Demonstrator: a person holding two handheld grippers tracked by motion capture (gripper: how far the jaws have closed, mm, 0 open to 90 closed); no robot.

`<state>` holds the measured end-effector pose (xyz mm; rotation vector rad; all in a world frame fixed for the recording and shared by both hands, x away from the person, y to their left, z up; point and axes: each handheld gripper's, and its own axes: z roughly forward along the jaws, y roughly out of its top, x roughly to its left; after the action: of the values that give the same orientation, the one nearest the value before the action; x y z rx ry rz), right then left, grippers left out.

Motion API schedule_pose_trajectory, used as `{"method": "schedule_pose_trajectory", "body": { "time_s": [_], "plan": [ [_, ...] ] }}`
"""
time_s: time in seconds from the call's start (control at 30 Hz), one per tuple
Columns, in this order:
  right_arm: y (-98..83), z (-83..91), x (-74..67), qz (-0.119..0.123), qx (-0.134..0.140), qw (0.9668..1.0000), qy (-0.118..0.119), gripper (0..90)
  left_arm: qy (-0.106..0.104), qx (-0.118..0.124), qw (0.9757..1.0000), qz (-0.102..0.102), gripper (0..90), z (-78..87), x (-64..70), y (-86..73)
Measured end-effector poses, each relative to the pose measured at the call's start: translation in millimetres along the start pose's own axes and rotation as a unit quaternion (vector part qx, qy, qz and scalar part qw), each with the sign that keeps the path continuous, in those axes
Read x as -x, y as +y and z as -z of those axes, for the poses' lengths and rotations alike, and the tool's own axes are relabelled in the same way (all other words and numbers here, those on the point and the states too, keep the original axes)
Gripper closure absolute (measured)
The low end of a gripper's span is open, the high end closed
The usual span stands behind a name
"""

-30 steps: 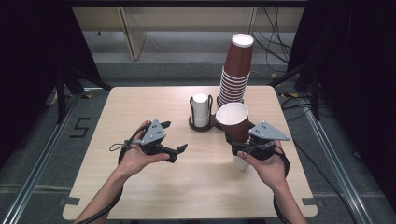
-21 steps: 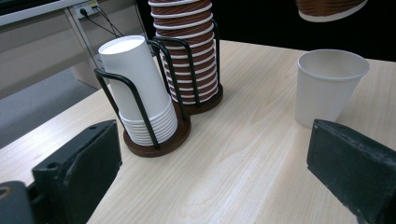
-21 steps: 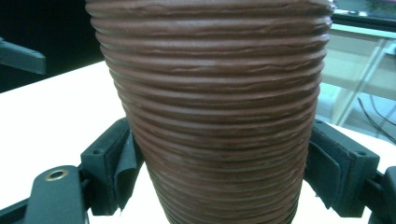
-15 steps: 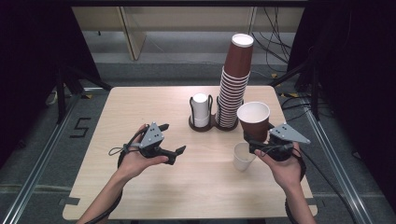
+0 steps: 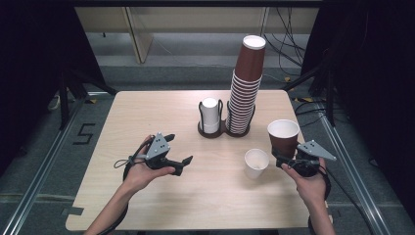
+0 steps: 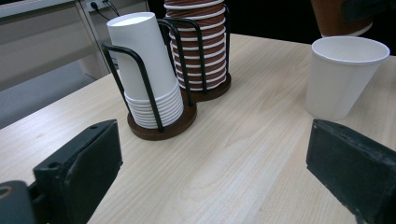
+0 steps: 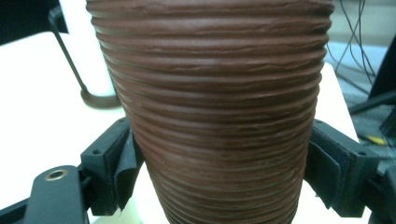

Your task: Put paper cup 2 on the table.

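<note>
Jaws of the right gripper [image 5: 288, 157] clamp an upright brown cup [image 5: 283, 137], and the white cup [image 5: 256, 163] stands just to its left on the table [image 5: 147, 110]. Bare wood lies beneath it, the table's edge close on its right. The left gripper [image 5: 182, 160] rests farther off, jaws apart and empty.

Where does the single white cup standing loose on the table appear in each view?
High view: white cup, right of centre, beside the right tool.
Left gripper view: upper right.
Right gripper view: I cannot make it out.
Shared landmark: the black cup holder.
</note>
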<state>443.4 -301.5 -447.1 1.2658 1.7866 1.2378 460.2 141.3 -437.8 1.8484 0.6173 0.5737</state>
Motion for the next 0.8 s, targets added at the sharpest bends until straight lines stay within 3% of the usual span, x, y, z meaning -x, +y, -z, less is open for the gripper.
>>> {"method": "schedule_pose_trajectory", "body": {
  "time_s": [0.07, 0.1, 0.23, 0.27, 0.3, 0.37, 0.4, 0.6, 0.63, 0.67, 0.7, 0.73, 0.77, 0.8],
  "plan": [
    [-6.1, -1.6, 2.5, -0.011, -0.016, 0.9998, -0.001, 19.5, 0.002, -0.001, 1.0000, -0.001, 3.0, 0.3, -0.7, -1.3],
    [-9.5, -2.5, 4.1, -0.010, -0.013, 0.9998, -0.013, 19.5, 0.003, -0.001, 1.0000, 0.001, 3.0, 0.4, -0.8, -2.1],
    [-20.8, -3.8, 6.0, -0.026, -0.042, 0.9987, -0.012, 19.4, 0.005, -0.006, 1.0000, 0.000, 3.0, 0.4, -1.8, -6.1],
    [-23.8, -6.0, 5.9, -0.031, -0.037, 0.9988, -0.010, 19.4, 0.006, -0.005, 1.0000, 0.003, 3.0, 0.2, -1.6, -7.3],
    [-25.1, -5.8, 8.7, -0.017, -0.043, 0.9989, -0.010, 19.4, 0.005, -0.006, 1.0000, 0.003, 3.0, 0.1, -1.5, -8.4],
    [-28.3, -6.0, 7.1, -0.032, -0.055, 0.9979, -0.014, 19.4, 0.005, -0.008, 0.9999, 0.005, 3.0, -0.6, -1.1, -10.6],
    [-29.8, -7.7, 9.7, -0.017, -0.052, 0.9984, -0.013, 19.4, 0.005, -0.009, 0.9999, 0.003, 3.0, -0.9, -1.3, -11.5],
    [-35.3, -10.4, 7.4, -0.038, -0.066, 0.9970, -0.009, 19.4, 0.008, -0.015, 0.9998, 0.006, 3.2, -2.5, -0.6, -17.0],
    [-36.2, -10.0, 7.3, -0.032, -0.073, 0.9966, -0.019, 19.3, 0.007, -0.012, 0.9999, 0.007, 3.3, -3.1, -0.5, -18.0],
    [-37.9, -13.4, 7.4, -0.026, -0.063, 0.9975, -0.019, 19.3, 0.009, -0.016, 0.9998, 0.005, 3.3, -2.5, -0.7, -18.5],
    [-37.6, -12.5, 8.6, -0.017, -0.076, 0.9968, -0.020, 19.3, 0.009, -0.017, 0.9998, 0.006, 3.4, -2.4, -0.6, -19.1],
    [-37.9, -11.6, 5.8, -0.038, -0.079, 0.9961, -0.013, 19.3, 0.009, -0.017, 0.9998, 0.006, 3.4, -2.3, -0.6, -19.8],
    [-39.2, -13.3, 9.0, -0.016, -0.074, 0.9970, -0.017, 19.2, 0.009, -0.017, 0.9998, 0.007, 3.5, -2.3, -0.6, -20.2],
    [-39.1, -13.3, 9.6, -0.012, -0.074, 0.9970, -0.020, 19.2, 0.009, -0.017, 0.9998, 0.008, 3.5, -2.3, -0.6, -20.8]
  ]
}}
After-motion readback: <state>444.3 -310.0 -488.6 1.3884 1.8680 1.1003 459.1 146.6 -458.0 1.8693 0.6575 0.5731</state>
